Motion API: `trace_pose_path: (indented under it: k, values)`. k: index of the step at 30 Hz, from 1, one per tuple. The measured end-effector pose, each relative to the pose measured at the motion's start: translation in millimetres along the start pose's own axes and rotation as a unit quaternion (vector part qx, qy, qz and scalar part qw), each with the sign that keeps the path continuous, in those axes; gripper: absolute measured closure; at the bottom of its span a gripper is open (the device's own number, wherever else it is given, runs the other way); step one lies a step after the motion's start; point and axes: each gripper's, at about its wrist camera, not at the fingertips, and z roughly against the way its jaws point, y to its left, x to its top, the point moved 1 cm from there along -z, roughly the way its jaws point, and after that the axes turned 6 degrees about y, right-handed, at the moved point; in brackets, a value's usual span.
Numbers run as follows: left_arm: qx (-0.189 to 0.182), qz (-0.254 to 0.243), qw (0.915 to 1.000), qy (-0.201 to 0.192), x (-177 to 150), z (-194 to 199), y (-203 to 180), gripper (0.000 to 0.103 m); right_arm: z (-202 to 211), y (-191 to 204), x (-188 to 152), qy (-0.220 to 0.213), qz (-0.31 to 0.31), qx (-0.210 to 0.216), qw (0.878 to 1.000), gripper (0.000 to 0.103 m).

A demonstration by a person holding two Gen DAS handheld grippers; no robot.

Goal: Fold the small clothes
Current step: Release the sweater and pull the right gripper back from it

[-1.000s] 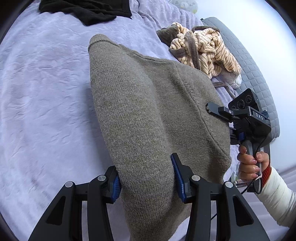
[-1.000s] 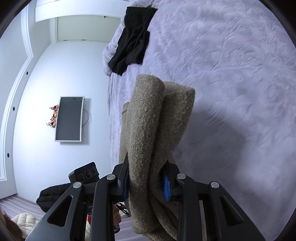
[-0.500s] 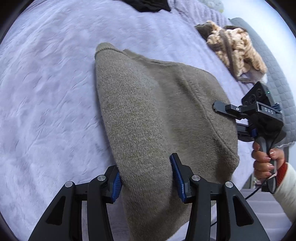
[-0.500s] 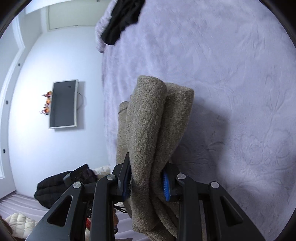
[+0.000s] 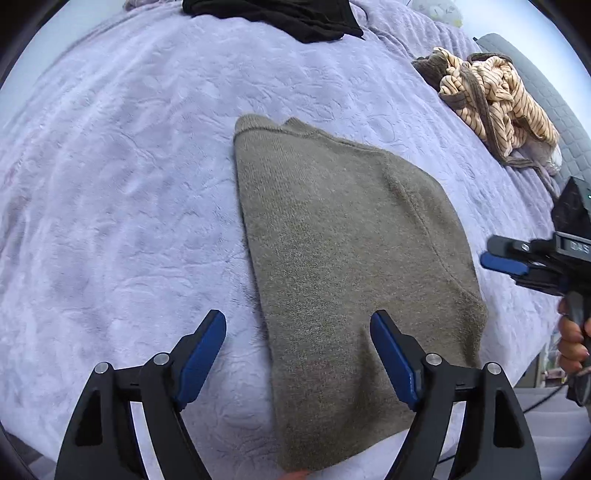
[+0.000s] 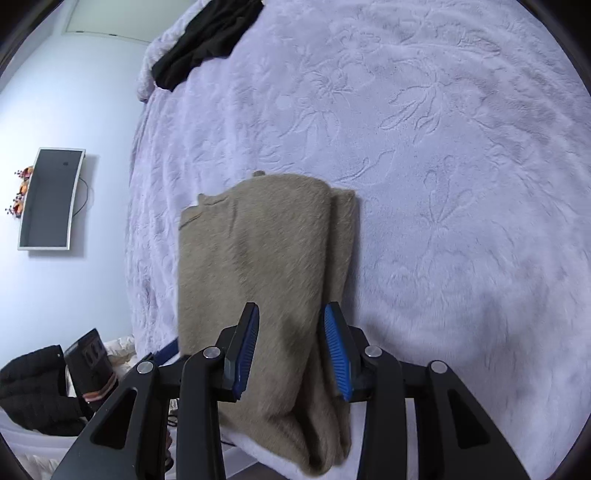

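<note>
Left wrist view: olive knit garment (image 5: 343,236) lies folded flat on the lilac bedspread (image 5: 122,192).

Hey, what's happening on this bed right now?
A person is folding clothes with a handheld claw in each hand. A folded olive-brown sweater lies on the lavender bedspread. The left claw and right claw are both opening, letting it go. A striped garment and black clothing lie farther off.
</note>
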Motion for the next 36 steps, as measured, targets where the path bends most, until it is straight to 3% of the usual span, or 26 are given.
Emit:
trace_pose_path:
  k: [2, 5, 9, 12, 13, 15, 19, 22, 27, 30, 36]
  values:
    - [0.009, 0.001, 1.0000, -0.001, 0, 3, 0, 0.022, 5, 5, -12, 0.002, 0.001, 0.009, 1.000, 0.062]
    - [0.026, 0.002, 0.9997, 0.000, -1, 8, -1, 0.001, 4, 10, -34, 0.014, 0.000, 0.018, 1.000, 0.062]
    - [0.042, 0.005, 0.9991, 0.001, -6, 9, -2, 0.001, -14, 19, -55, 0.036, 0.009, -0.003, 0.999, 0.062]
    - [0.056, 0.011, 0.9983, 0.014, -11, 4, -3, 0.001, -27, 17, -62, 0.032, 0.027, -0.068, 0.997, 0.084]
    - [0.064, 0.014, 0.9977, 0.016, -14, 3, -3, 0.001, -31, 12, -63, 0.028, 0.031, -0.092, 0.995, 0.085]
    - [0.077, 0.020, 0.9966, 0.020, -18, 1, -2, 0.001, -37, -5, -68, 0.027, 0.011, -0.104, 0.994, 0.085]
    - [0.085, 0.028, 0.9957, 0.025, -24, 1, 0, 0.001, -41, -29, -75, 0.017, -0.022, -0.083, 0.996, 0.085]
    - [0.083, 0.023, 0.9960, 0.024, -27, 5, -2, 0.001, -37, -31, -83, 0.009, -0.012, -0.093, 0.996, 0.078]
    - [0.075, 0.019, 0.9967, 0.024, -30, 12, -6, 0.001, -28, -31, -97, 0.004, -0.018, -0.100, 0.995, 0.077]
    - [0.081, 0.014, 0.9963, 0.027, -32, 15, -9, 0.001, -24, -32, -110, 0.008, -0.026, -0.125, 0.992, 0.077]
    - [0.086, 0.001, 0.9957, 0.034, -37, 21, -13, 0.001, 4, -33, -132, -0.024, -0.059, -0.126, 0.990, 0.072]
